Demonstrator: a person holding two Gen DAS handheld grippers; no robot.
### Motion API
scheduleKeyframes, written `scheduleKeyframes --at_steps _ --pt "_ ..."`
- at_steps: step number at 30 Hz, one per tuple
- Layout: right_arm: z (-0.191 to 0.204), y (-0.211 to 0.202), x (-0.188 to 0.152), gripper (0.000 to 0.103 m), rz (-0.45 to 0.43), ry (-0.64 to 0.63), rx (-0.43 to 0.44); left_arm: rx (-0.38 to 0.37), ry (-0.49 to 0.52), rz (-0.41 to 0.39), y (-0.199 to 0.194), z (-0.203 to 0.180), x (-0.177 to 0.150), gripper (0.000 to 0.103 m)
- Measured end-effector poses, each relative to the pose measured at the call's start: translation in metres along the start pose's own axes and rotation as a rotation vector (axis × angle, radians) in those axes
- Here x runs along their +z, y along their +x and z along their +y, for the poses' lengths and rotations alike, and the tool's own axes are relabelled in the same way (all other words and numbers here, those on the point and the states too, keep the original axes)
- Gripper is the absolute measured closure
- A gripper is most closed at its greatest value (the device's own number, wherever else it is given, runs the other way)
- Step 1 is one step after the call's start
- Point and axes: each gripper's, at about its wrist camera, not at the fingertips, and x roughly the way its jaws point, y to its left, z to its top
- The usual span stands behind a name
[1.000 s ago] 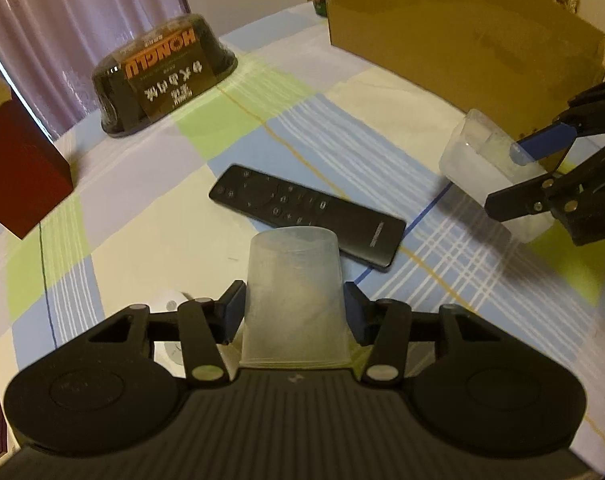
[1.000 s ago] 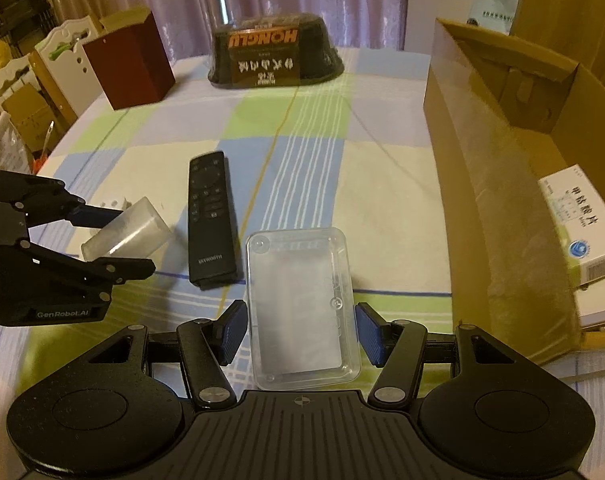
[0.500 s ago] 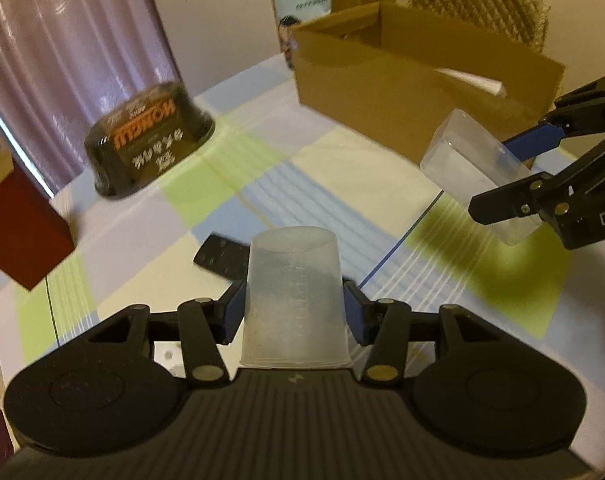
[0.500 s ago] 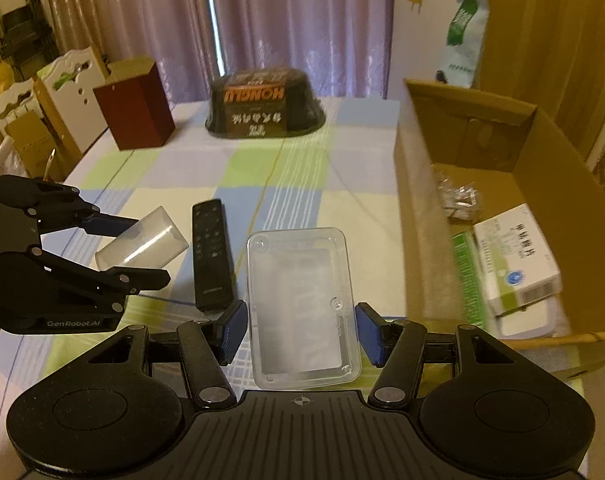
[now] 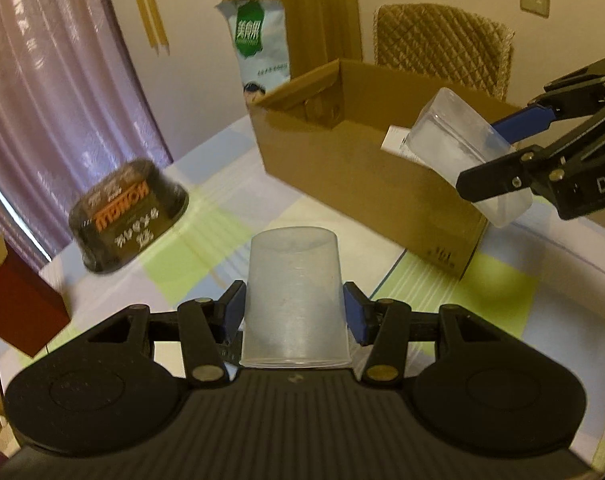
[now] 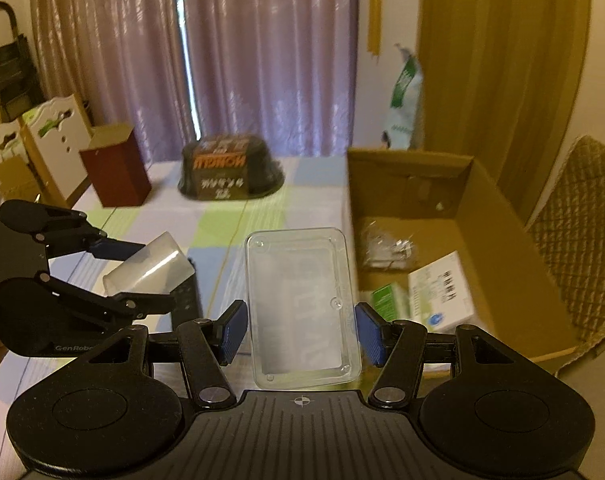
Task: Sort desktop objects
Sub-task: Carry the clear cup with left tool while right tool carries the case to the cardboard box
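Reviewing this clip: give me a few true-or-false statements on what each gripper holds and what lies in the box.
1. The left gripper is shut on a translucent plastic cup. True.
2. The right gripper is open and holds nothing. False: it is shut on a clear plastic container.
3. The cardboard box holds nothing. False: a white carton and other small packages lie in it.
4. A dark bowl-shaped package sits on the checked tablecloth. True.
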Motion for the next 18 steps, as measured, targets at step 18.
scheduleKeyframes --at_steps 18 --pt "-0.083 -0.015 0.028 0.045 -0.033 0.048 -0.155 -0.057 0.1 -0.139 0.009 -0.035 0.097 0.056"
